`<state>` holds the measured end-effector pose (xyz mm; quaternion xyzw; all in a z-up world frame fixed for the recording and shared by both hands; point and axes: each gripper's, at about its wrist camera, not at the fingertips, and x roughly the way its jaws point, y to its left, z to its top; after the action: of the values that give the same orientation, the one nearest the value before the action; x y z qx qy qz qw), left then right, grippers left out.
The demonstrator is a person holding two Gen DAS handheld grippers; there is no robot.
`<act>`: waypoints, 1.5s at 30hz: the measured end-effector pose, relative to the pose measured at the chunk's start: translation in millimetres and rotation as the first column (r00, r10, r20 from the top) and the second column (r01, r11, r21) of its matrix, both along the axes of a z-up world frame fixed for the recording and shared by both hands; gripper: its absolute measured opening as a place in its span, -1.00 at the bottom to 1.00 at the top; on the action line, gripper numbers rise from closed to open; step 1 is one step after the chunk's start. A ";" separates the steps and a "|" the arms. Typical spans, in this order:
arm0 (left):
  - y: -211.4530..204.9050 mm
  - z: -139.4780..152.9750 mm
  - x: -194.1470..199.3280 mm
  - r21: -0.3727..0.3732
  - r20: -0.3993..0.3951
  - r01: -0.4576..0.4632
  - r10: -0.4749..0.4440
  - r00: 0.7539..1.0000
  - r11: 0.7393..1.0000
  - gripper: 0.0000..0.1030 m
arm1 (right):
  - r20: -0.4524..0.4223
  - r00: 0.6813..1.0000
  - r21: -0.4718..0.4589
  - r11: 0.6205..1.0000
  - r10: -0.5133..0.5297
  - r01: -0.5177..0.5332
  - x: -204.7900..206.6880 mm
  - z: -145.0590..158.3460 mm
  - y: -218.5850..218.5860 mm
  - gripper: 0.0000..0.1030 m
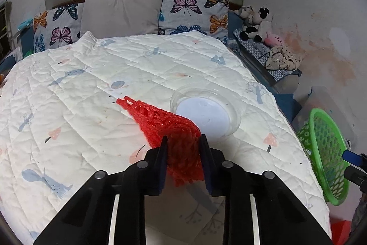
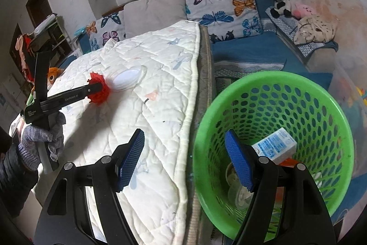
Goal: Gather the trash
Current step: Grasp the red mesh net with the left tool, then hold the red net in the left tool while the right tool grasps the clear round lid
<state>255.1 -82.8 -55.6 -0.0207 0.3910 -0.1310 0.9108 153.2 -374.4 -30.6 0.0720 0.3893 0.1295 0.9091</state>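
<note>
Left tool (image 1: 183, 141) clenched on near end of red mesh net (image 1: 158, 121); net soft, light, limp, far end trailing on bed quilt (image 1: 91, 75). Right tool (image 2: 183, 153) released, empty, above quilt edge. Clear plastic lid (image 1: 206, 114) just beyond net: thin, slippery, take by rim. Green basket (image 2: 273, 84) beside bed, mouth unobstructed.

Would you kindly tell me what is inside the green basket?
Inside the green basket: a white-and-blue carton, something orange and clear plastic pieces; the right gripper covers part of the bottom.
</note>
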 end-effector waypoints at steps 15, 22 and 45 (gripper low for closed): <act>40.1 26.1 -34.9 -0.033 0.047 -0.028 0.029 0.998 0.999 -0.56 | 0.002 0.995 -0.026 0.995 0.098 -0.098 35.9 -3.3 62.7 0.70; 63.2 36.0 -46.3 -0.052 0.064 -0.036 0.039 0.997 0.998 -0.56 | 0.004 0.989 -0.069 0.986 0.150 -0.149 59.5 -6.0 101.0 0.74; 102.5 35.3 -47.8 -0.084 0.061 -0.063 0.068 0.996 0.994 -0.56 | -0.064 0.971 -0.218 0.947 0.228 -0.237 153.5 -37.4 189.4 0.87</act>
<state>207.3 19.7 -20.3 -0.0667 0.3552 -0.1175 0.9250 306.7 -185.0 -68.0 -0.0749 0.4243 0.1896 0.8823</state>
